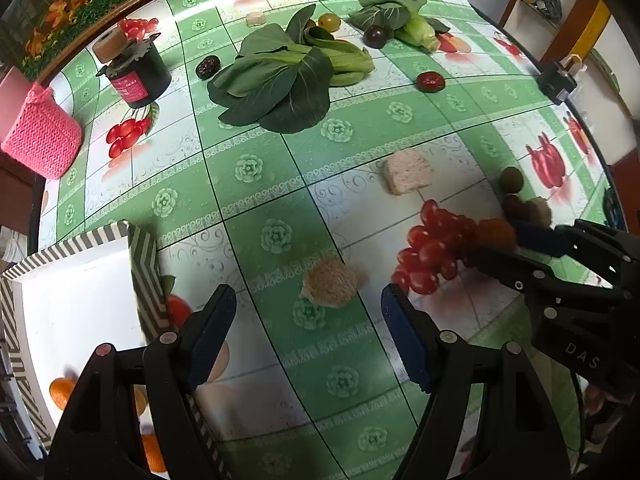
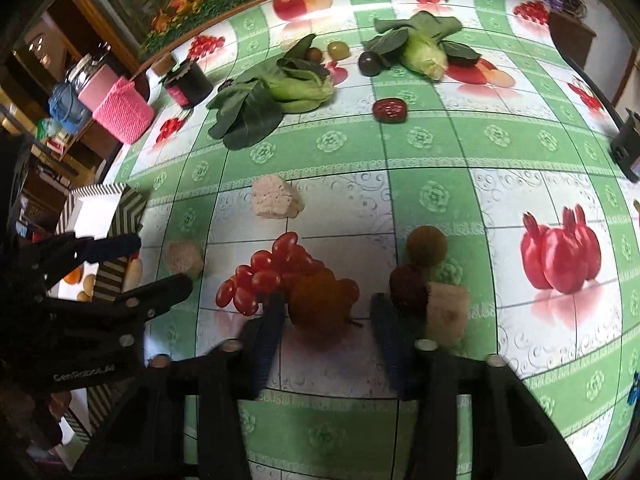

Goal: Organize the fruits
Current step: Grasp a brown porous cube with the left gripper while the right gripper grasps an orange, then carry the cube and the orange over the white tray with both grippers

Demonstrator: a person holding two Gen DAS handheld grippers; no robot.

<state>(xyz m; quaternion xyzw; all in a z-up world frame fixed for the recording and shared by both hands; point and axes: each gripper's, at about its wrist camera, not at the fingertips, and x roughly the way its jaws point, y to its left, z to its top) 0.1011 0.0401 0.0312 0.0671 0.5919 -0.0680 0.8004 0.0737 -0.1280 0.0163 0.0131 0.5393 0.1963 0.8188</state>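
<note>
Right wrist view: my right gripper (image 2: 324, 320) stands with its fingers wide apart, low over the table (image 2: 440, 152), and an orange-brown fruit (image 2: 318, 300) sits between the blue pads without being pinched (there is a gap on each side). Just right of my right finger lie a dark red fruit (image 2: 408, 286) and a pale cube (image 2: 446, 308), touching each other, with a round brown-green fruit (image 2: 426, 246) just behind them. A bunch of red grapes (image 2: 264, 276) rests against the left of the orange-brown fruit. Farther toward the middle of the table sit two more pale chunks (image 2: 276, 198) (image 2: 184, 258).

My left gripper (image 1: 308, 336) also has its fingers spread apart and holds nothing; it hovers near the table's near left edge, beside the striped box (image 1: 144, 264). Orange fruits (image 1: 62, 392) lie inside that box, though they look blurred.

Toward the far edge lie leafy greens (image 1: 280, 84), a second leafy bunch (image 1: 396, 12), a dark plum (image 1: 376, 36), a yellow-green fruit (image 1: 329, 21), a red date (image 1: 430, 81) and a dark date (image 1: 207, 67). At the far left corner stand a black jar (image 1: 138, 76) and a pink knitted basket (image 1: 42, 136).
</note>
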